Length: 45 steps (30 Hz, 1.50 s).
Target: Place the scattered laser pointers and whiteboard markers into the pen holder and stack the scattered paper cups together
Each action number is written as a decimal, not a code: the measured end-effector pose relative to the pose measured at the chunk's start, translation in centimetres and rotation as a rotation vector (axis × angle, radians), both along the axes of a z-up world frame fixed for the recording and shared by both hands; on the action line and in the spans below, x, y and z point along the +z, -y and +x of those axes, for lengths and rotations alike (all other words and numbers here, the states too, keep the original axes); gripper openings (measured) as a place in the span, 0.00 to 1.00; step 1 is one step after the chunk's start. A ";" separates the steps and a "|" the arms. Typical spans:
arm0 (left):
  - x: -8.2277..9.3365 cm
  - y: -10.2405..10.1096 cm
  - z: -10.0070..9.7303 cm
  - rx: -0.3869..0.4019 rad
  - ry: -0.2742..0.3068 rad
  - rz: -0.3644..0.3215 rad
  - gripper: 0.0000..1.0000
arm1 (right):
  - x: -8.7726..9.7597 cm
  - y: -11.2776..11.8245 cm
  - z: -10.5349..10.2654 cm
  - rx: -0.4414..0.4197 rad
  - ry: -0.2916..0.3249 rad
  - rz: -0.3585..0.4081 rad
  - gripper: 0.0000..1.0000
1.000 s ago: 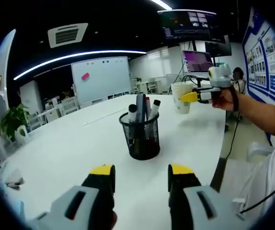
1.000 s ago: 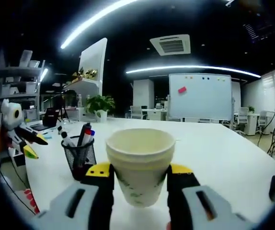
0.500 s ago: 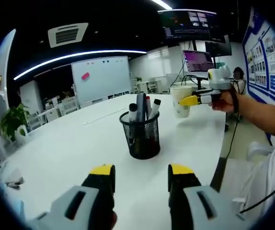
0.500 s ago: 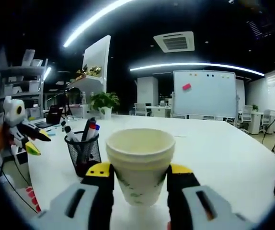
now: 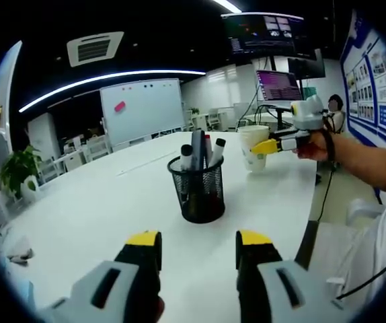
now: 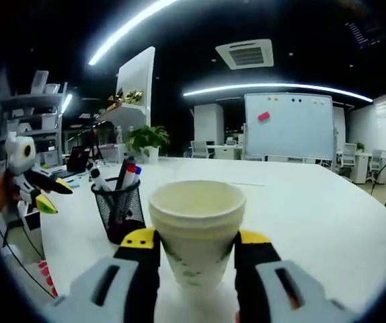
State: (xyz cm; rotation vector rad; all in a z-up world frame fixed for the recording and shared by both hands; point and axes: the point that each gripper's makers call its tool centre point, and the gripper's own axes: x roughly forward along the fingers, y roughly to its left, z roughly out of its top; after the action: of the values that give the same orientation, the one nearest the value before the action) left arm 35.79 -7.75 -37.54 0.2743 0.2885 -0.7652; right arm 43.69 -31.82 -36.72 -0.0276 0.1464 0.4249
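Your right claw [image 6: 196,243] pinches the cups [image 6: 197,229], a nested stack of white paper cups with two rims showing, one inside the other. The yellow-tipped jaws press against the stack's sides from left and right, and the open mouth faces up just above the jaw tips. The stack's base is near the white table [image 6: 327,229]; whether it touches the surface cannot be told. Ahead and to the left of this claw stands the holder [image 6: 118,210], a black mesh cup with markers [image 6: 127,173] sticking up out of it. Further left, at the table edge, your left claw [image 6: 43,194] comes into view.

In the left gripper view, your left claw [image 5: 198,245] is spread and holds nothing, its jaws parted over bare table [image 5: 79,215]. Straight ahead of it, a little beyond the tips, the holder [image 5: 197,189] stands upright with the markers [image 5: 204,149] leaning inside it. Farther ahead and to the right, your right claw [image 5: 263,146] grips the cups [image 5: 253,147], with your hand [image 5: 313,145] behind it. A whiteboard [image 5: 141,108] stands far behind the table.
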 end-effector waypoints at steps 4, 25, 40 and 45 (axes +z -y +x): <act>-0.1 -0.1 0.1 0.001 -0.001 0.002 0.45 | -0.4 -0.1 0.0 0.005 -0.006 -0.002 0.44; -0.2 -0.2 0.0 0.004 -0.002 0.003 0.45 | -1.6 -0.5 0.2 0.021 -0.027 -0.008 0.44; -0.2 -0.3 0.1 0.003 -0.001 0.007 0.45 | -2.3 -0.7 0.0 0.031 -0.038 -0.021 0.44; -0.1 -0.3 0.1 0.003 -0.001 0.009 0.45 | -2.3 -0.8 -0.1 0.037 -0.036 -0.031 0.45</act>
State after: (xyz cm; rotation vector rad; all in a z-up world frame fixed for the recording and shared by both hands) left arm 35.89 -7.45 -37.66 0.2821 0.2931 -0.7613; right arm 43.63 -31.03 -39.05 -0.0531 0.1876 0.4607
